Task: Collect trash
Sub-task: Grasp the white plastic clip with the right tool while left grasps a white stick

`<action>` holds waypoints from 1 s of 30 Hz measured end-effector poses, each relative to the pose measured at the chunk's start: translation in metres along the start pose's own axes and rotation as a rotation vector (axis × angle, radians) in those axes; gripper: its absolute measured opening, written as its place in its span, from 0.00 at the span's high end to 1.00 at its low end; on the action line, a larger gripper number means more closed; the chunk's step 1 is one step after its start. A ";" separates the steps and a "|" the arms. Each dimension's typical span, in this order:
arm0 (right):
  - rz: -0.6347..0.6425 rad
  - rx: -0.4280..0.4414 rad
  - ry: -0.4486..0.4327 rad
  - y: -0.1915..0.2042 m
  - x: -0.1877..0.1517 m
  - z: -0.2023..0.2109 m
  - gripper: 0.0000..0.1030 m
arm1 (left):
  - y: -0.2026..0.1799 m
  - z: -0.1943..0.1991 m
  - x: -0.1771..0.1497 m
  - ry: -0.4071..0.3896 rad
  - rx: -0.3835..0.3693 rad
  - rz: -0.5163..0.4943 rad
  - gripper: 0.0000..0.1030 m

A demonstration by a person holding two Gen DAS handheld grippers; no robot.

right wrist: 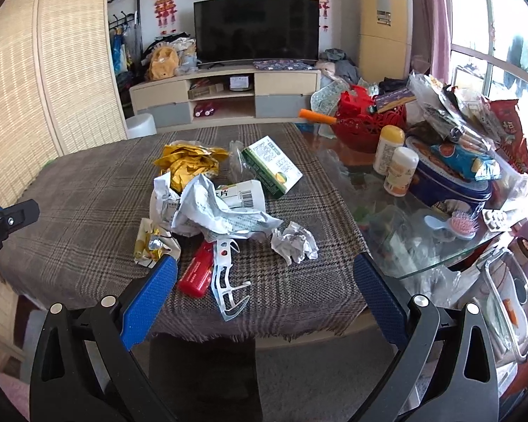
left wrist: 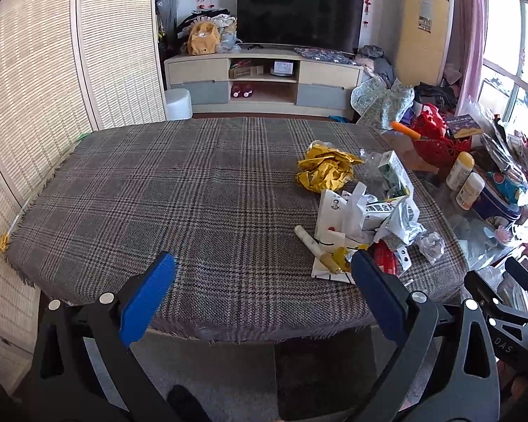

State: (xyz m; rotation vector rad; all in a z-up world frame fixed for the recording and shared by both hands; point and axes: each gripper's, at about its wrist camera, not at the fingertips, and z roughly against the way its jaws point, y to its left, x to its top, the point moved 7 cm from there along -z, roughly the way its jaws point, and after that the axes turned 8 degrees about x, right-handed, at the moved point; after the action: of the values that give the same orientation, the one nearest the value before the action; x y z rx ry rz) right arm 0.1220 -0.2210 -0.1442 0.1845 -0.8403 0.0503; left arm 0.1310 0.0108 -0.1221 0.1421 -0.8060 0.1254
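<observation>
- The bench (left wrist: 193,193) wore a woven plaid cloth, matt and coarse, frayed along its near edge; beside it lay a smooth, glossy glass top (right wrist: 387,211);
- The yellow wrapper (right wrist: 190,165) looked like crinkled, shiny foil; the white bag (right wrist: 221,214) was creased, soft-sheened plastic film; the crumpled wad (right wrist: 294,242) looked papery and silvery;
- The green box (right wrist: 274,165) was smooth printed cardboard; the red case (right wrist: 195,274) was glossy plastic; the clear tray (right wrist: 225,281) was thin moulded plastic;
- Each claw had matt black plastic arms, bright metal rivets and blue textured pads (right wrist: 148,302).
</observation>
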 end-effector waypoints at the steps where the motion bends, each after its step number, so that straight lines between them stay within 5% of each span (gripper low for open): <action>1: 0.001 0.015 0.013 0.000 -0.003 -0.005 0.03 | -0.001 -0.004 0.001 0.006 0.000 -0.003 0.08; 8: 0.009 0.169 0.114 0.009 -0.023 -0.046 0.03 | -0.016 -0.037 0.009 0.067 -0.058 -0.013 0.09; 11: 0.009 0.180 0.157 0.009 -0.025 -0.063 0.05 | -0.027 -0.056 0.009 0.113 -0.108 -0.012 0.18; 13: -0.005 0.191 0.187 0.008 -0.026 -0.074 0.22 | -0.035 -0.070 0.008 0.152 -0.139 -0.009 0.30; 20: -0.049 0.264 0.287 0.012 -0.028 -0.103 0.54 | -0.061 -0.111 0.004 0.257 -0.189 -0.047 0.52; 30: -0.058 0.306 0.302 0.018 -0.026 -0.105 0.66 | -0.058 -0.143 -0.014 0.352 -0.161 -0.044 0.66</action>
State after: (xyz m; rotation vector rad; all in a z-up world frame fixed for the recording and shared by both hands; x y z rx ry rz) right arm 0.1802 -0.1833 -0.2294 0.4768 -0.5220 0.1494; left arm 0.2327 -0.0223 -0.2344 -0.0158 -0.4592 0.0414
